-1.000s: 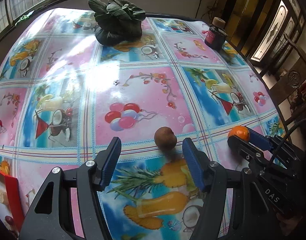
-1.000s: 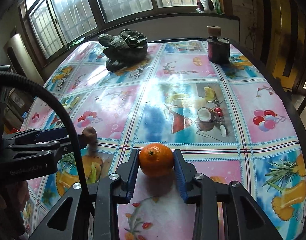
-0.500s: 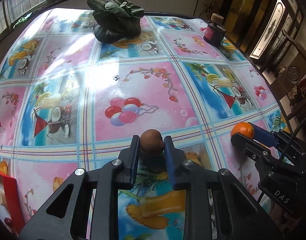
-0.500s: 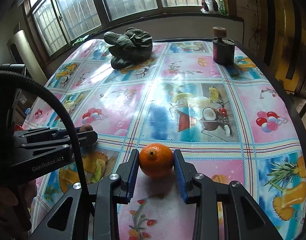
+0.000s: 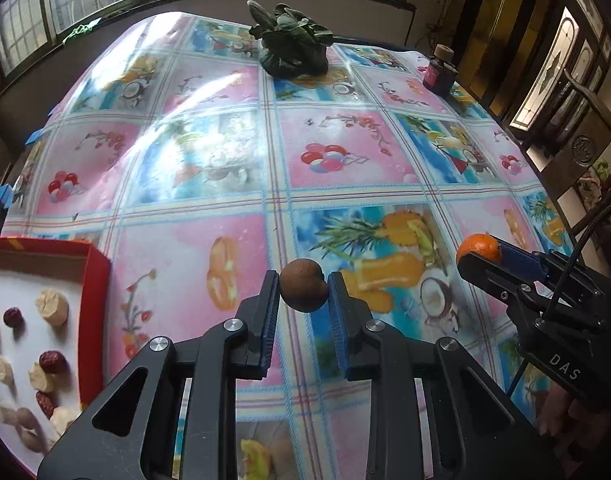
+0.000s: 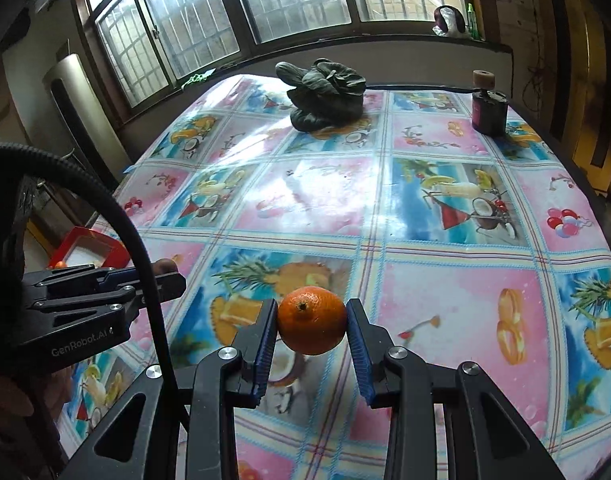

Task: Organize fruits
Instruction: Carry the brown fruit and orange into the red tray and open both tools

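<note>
Both jaws now carry clamped fruit clear of the tablecloth [image 5: 209, 168]: left brown fruit [image 5: 304, 286], right orange [image 6: 311, 320]

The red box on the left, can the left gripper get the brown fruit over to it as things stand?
Probably yes. The left gripper is shut on the brown fruit, and the red box lies open-topped just to its left, with only bare tablecloth between them.

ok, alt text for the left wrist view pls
The left gripper jaws clamp a small brown round fruit above a fruit-print tablecloth. A red tray of dates and pale pieces sits at lower left; at right, the right gripper holds an orange.
</note>
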